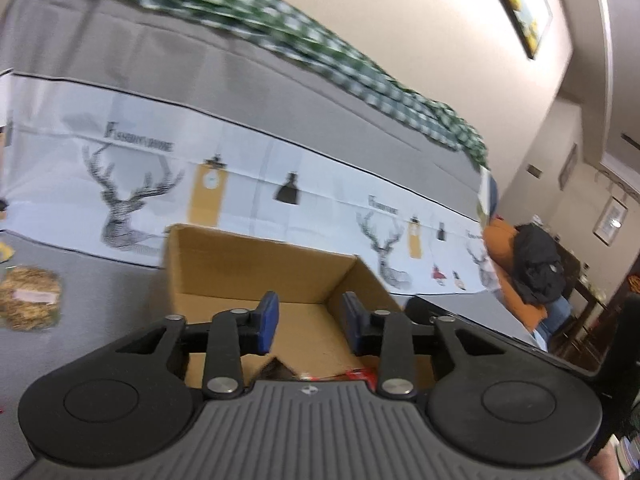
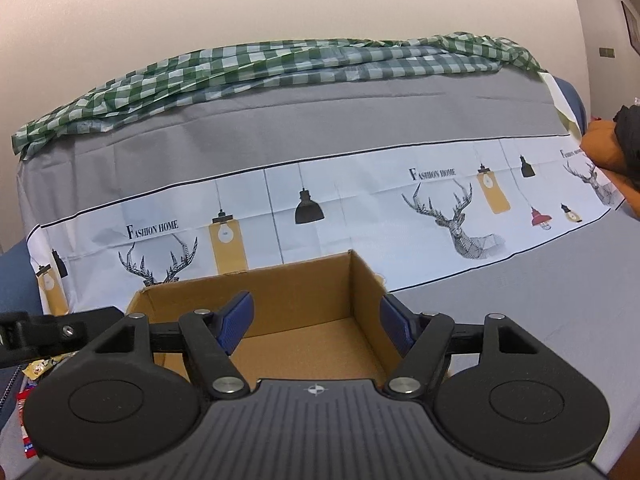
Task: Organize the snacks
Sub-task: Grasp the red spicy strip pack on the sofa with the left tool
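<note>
Hovering with blue pads apart and empty, the left gripper (image 1: 308, 322) and right gripper (image 2: 316, 320) both point into the open brown cardboard box (image 2: 288, 280); a red snack wrapper (image 1: 358, 376) lies inside. Behind hangs a deer-printed cloth (image 2: 360, 200) reading "FASHION HOME".

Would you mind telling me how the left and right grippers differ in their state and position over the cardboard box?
The left gripper has its jaws closer together than the right gripper, whose jaws stand wider. The left view is tilted and shows red wrappers just beneath it in the box; the right view is level and shows bare box floor. Both are open, empty and over the box.
</note>
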### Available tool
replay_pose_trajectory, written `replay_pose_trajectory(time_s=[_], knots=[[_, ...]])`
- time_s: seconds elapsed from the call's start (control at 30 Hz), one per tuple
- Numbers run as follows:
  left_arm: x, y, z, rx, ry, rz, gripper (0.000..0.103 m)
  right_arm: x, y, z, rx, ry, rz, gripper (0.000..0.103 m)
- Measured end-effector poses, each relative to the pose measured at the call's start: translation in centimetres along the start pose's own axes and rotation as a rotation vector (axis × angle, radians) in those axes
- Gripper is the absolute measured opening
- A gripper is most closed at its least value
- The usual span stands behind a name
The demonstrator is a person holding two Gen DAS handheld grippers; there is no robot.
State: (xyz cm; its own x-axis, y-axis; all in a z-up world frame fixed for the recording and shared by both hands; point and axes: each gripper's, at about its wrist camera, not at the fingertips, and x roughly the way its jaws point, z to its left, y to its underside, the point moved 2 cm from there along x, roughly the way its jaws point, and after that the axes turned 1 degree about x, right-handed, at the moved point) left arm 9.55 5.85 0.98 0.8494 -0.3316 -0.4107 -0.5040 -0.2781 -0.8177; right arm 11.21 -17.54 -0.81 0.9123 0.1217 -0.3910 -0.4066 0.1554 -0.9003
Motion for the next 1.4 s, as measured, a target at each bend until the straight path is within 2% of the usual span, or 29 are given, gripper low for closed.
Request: replay_pose_trajectory(time_s=[0.2,0.33,0.4,0.47,0.53,0.57,0.67,0.83,0.97,1.1,1.2,1.23,1.33,1.4], knots=[[-2.0,-0.6,5.0,-0.110,-0.139,-0.008,0.036,0.0,0.8,2.3,-0.009,-0.027,0.024,0.071],[-3.2,-0.7,9.1,-0.234,-0.289,-0.008,0.037,-0.2,1.4,4.2,-0.024,-0.051,0.037,0.071],[-3.6,-0.6,11.0,-0.272,-0.399,0.003,0.039,-0.2,1.6,5.2,-0.036,-0.066,0.040,0.072],[-3.8,-0.3,13.0,-0.297,-0.530,0.044,0.045,-0.3,1.8,6.1,-0.044,-0.078,0.046,0.072],[-3.8,0.3,15.1,-0.340,-0.665,0.102,0.071,-0.3,2.0,7.0,-0.052,-0.100,0.052,0.072],[-4.0,0.8,16.5,-0.375,-0.739,0.137,0.074,-0.4,2.0,7.5,-0.059,-0.109,0.052,0.072],[-4.1,2.0,20.1,-0.488,-0.872,0.227,0.076,-0.3,2.2,8.8,-0.060,-0.133,0.066,0.072],[-4.1,3.5,23.7,-0.609,-0.898,0.309,0.079,-0.3,2.6,11.1,-0.056,-0.183,0.089,0.074],[-3.8,3.7,24.3,-0.605,-0.895,0.325,0.079,-0.4,3.0,12.7,-0.088,-0.219,0.098,0.074],[-3.2,3.8,24.0,-0.552,-0.895,0.340,0.078,-0.5,3.4,14.1,-0.116,-0.256,0.109,0.076],[-2.5,3.7,23.8,-0.489,-0.894,0.356,0.067,-0.6,3.7,14.9,-0.131,-0.269,0.118,0.076],[-2.4,3.7,23.6,-0.476,-0.886,0.358,0.059,-0.7,3.8,15.0,-0.133,-0.273,0.120,0.076],[-2.2,3.5,23.2,-0.439,-0.866,0.370,0.043,-0.7,4.1,15.7,-0.148,-0.277,0.125,0.076],[-2.3,3.5,23.2,-0.445,-0.850,0.372,0.039,-0.9,4.1,16.1,-0.155,-0.285,0.124,0.076]])
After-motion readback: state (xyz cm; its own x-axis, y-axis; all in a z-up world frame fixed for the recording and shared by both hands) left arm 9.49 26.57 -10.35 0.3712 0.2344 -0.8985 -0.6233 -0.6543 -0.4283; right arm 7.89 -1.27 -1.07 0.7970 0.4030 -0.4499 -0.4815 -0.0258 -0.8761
